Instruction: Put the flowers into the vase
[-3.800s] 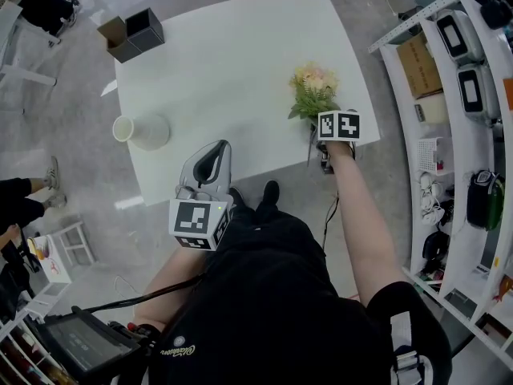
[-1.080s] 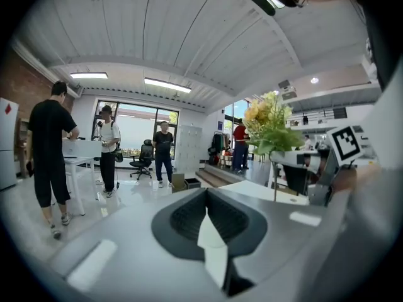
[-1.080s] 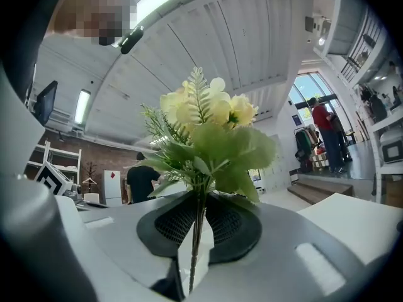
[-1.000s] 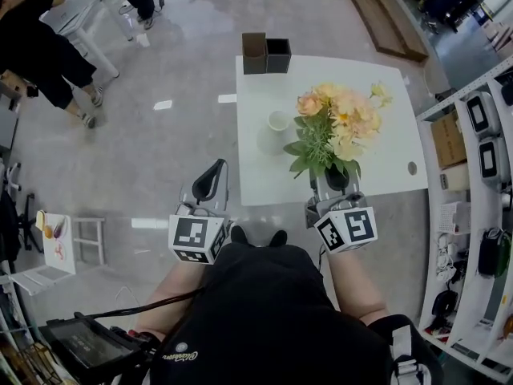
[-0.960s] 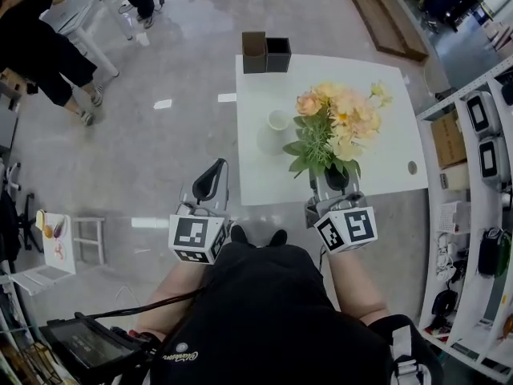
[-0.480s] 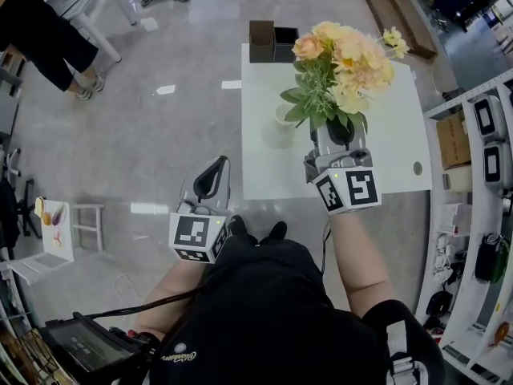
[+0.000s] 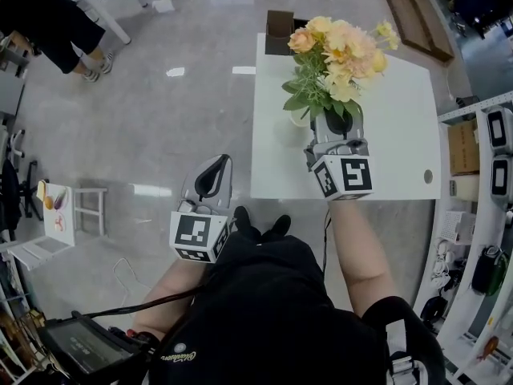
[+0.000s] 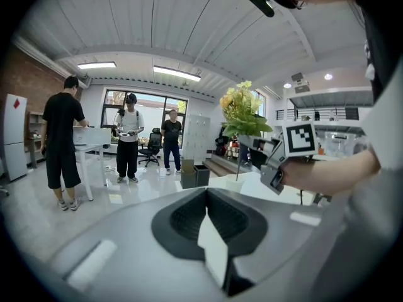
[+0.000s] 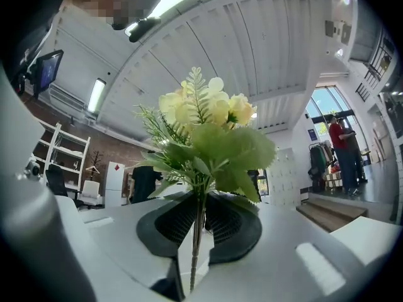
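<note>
We log the flowers (image 7: 341, 42), stems pinched in our right gripper (image 7: 335, 127), now further toward 12 o'clock than a second ago, seemingly just above the leaf-hidden vase (image 7: 296, 121) at their 7 o'clock, lowering still due; left gripper (image 7: 215, 167) closed, empty.

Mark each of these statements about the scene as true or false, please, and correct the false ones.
1. The right gripper is shut on the stems of the flowers. True.
2. The flowers lie flat on the table. False: the right gripper holds them upright above it.
3. The left gripper holds the vase. False: its jaws are together with nothing between them, off the table; the vase is on the table, partly hidden by the leaves.
4. A brown box stands at the table's far edge. True.
</note>
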